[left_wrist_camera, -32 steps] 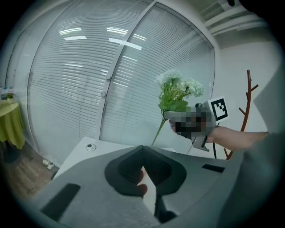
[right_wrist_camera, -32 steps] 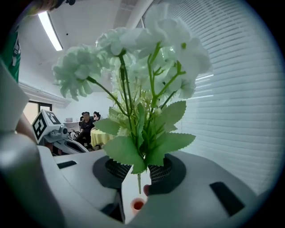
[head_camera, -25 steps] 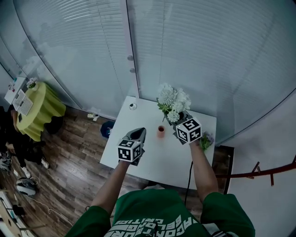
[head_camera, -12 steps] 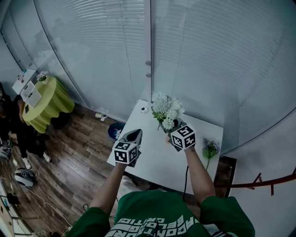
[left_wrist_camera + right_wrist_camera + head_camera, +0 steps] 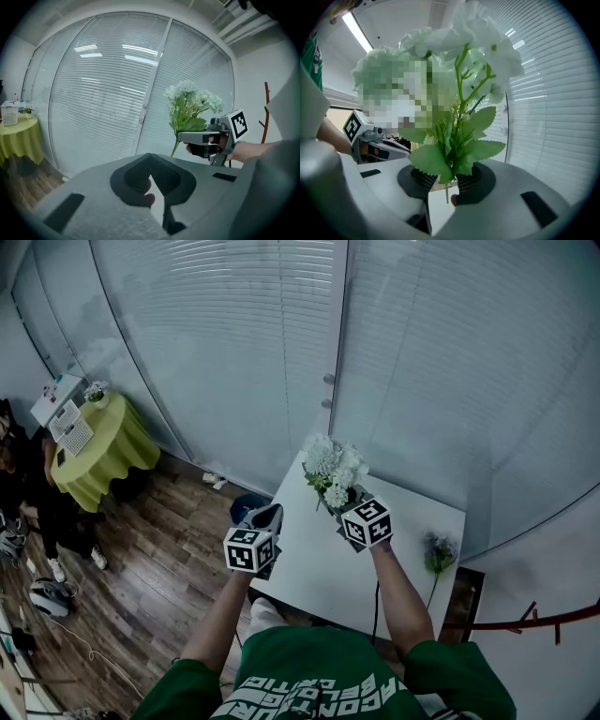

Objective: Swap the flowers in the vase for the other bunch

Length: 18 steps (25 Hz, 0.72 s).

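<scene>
My right gripper is shut on the green stems of a white flower bunch, which it holds upright in the air over the white table near its left side. In the right gripper view the stems sit pinched between the pads. The other bunch, purple, lies at the table's right edge. My left gripper hangs by the table's left edge, its jaws meeting at the tips with nothing between them. The vase is hidden.
Glass walls with blinds stand close behind the table. A blue object sits on the wooden floor by the table's left corner. A round table with a yellow-green cloth is at far left, a dark red rack at right.
Both grippers have moved left along the table, the white bunch going with the right one. The small orange vase, seen between the grippers a second ago, is out of sight.
</scene>
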Each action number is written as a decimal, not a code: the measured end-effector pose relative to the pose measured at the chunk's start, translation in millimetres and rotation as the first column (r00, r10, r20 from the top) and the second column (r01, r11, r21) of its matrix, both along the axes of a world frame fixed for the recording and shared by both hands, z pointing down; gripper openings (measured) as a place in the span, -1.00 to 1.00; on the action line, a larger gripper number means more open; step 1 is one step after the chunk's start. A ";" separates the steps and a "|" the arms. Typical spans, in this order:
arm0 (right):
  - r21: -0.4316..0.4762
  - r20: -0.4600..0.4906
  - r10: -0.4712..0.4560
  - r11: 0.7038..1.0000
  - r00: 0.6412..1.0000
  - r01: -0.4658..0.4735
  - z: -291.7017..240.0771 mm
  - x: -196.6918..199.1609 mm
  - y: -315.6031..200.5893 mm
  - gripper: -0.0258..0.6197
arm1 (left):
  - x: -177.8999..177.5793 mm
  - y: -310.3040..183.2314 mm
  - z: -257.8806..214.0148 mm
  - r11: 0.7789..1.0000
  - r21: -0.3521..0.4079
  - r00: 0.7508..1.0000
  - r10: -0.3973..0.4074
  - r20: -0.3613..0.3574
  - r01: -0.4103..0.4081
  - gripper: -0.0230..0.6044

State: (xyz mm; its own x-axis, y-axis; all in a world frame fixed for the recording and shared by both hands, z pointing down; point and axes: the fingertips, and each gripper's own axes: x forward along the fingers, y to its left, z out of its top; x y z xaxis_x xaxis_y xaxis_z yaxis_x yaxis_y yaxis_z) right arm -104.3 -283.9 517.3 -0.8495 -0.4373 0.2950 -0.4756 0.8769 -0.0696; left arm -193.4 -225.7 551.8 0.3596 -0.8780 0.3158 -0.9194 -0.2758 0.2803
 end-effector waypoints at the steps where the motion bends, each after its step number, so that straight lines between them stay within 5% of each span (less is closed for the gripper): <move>1: -0.010 -0.004 0.007 1.000 1.000 -0.007 2.6 -4.3 -2.0 -0.66 | -4.8 -1.8 0.5 1.000 -0.002 1.000 0.005 0.000 -0.005 -0.91; 11: -0.221 -0.125 0.066 0.971 0.990 -0.093 89.7 -38.7 -22.2 -0.66 | -48.9 -30.5 21.7 0.997 -0.054 0.998 0.060 -0.017 -0.060 -0.91; 18: -0.452 -0.231 0.083 0.873 0.969 -0.183 196.4 -46.1 -23.7 -0.66 | -69.7 -50.4 64.2 0.987 -0.121 0.994 0.107 -0.034 -0.111 -0.91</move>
